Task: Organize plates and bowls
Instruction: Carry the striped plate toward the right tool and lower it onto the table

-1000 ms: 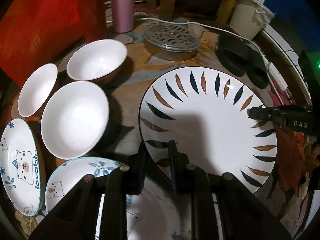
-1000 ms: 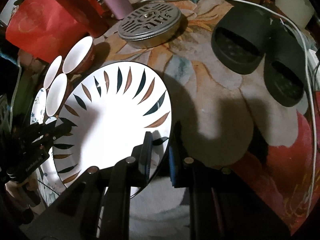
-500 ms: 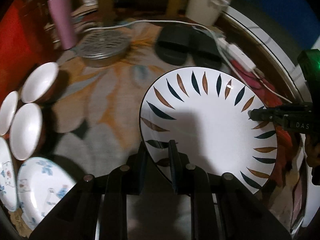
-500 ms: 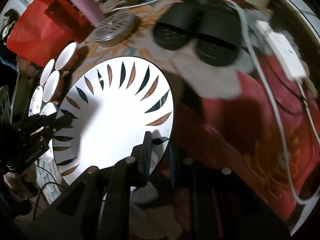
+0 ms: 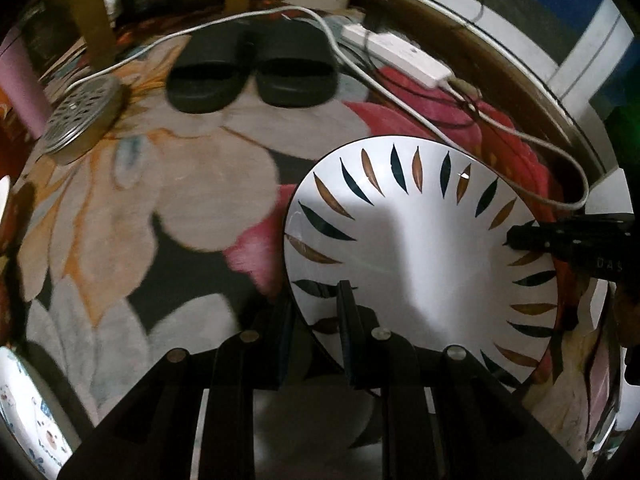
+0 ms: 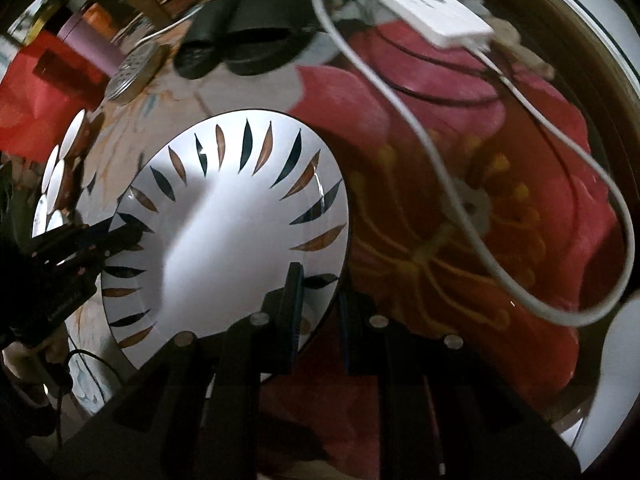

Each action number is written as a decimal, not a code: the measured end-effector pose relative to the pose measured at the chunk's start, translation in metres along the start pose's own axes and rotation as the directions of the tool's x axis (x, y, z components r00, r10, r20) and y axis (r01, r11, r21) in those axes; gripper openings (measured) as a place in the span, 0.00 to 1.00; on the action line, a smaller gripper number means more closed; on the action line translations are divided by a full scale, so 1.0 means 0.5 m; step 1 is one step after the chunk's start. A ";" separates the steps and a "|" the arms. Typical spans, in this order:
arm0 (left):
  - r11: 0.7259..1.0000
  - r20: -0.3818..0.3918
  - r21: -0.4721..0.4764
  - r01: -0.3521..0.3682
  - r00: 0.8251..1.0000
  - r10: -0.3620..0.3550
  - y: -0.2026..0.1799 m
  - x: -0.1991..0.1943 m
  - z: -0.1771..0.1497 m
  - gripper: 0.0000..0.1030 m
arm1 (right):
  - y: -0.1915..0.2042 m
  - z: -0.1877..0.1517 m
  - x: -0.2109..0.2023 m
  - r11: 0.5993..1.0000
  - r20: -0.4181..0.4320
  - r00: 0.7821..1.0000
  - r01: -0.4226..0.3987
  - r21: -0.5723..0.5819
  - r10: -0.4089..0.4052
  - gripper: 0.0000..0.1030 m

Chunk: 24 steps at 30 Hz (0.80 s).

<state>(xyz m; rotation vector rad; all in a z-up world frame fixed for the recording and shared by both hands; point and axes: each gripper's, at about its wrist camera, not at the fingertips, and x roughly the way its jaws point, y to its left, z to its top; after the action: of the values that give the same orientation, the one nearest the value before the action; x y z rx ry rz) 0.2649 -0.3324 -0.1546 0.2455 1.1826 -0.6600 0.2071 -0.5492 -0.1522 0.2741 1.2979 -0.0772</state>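
A large white plate with dark and brown leaf marks (image 5: 416,248) (image 6: 224,232) hangs above the flowered rug, held at two opposite rims. My left gripper (image 5: 316,308) is shut on its near-left rim. My right gripper (image 6: 320,292) is shut on the opposite rim and shows as a black tip (image 5: 560,236) in the left wrist view. The left gripper's tip (image 6: 80,248) shows at the plate's left in the right wrist view. White bowls (image 6: 60,160) stand far left. A bear-print plate (image 5: 28,412) lies at the lower left.
Black slippers (image 5: 252,72) (image 6: 240,44) lie on the flowered rug (image 5: 160,208). A white power strip (image 5: 404,54) (image 6: 432,12) and its cable (image 6: 480,208) cross the red part. A perforated metal lid (image 5: 80,120), a pink tumbler (image 6: 92,40) and wooden chair legs (image 5: 92,20) stand beyond.
Both grippers have carried the leaf plate sideways to the right, away from the bowls and bear plates. The slippers, power strip and red flower have come into view. The grip has not changed.
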 end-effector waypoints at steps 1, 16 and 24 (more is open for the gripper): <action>1.000 -0.011 0.004 -0.003 1.000 0.003 -0.008 0.007 0.000 0.19 | -0.014 -0.004 0.006 1.000 -0.003 1.000 0.001 0.017 -0.001 0.16; 0.999 -0.066 -0.037 -0.009 0.998 0.006 -0.014 -0.009 -0.021 0.78 | -0.013 -0.035 -0.013 0.987 -0.003 0.999 0.050 0.152 -0.050 0.60; 0.999 -0.038 -0.050 -0.019 0.999 0.017 -0.011 -0.068 -0.043 0.98 | 0.069 -0.069 -0.064 0.990 0.048 0.996 0.073 0.118 -0.080 1.00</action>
<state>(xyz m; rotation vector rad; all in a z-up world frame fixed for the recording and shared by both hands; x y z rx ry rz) 0.2374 -0.3140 -0.1308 0.2272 1.2304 -0.6113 0.1731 -0.5103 -0.1243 0.3196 1.2539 -0.2243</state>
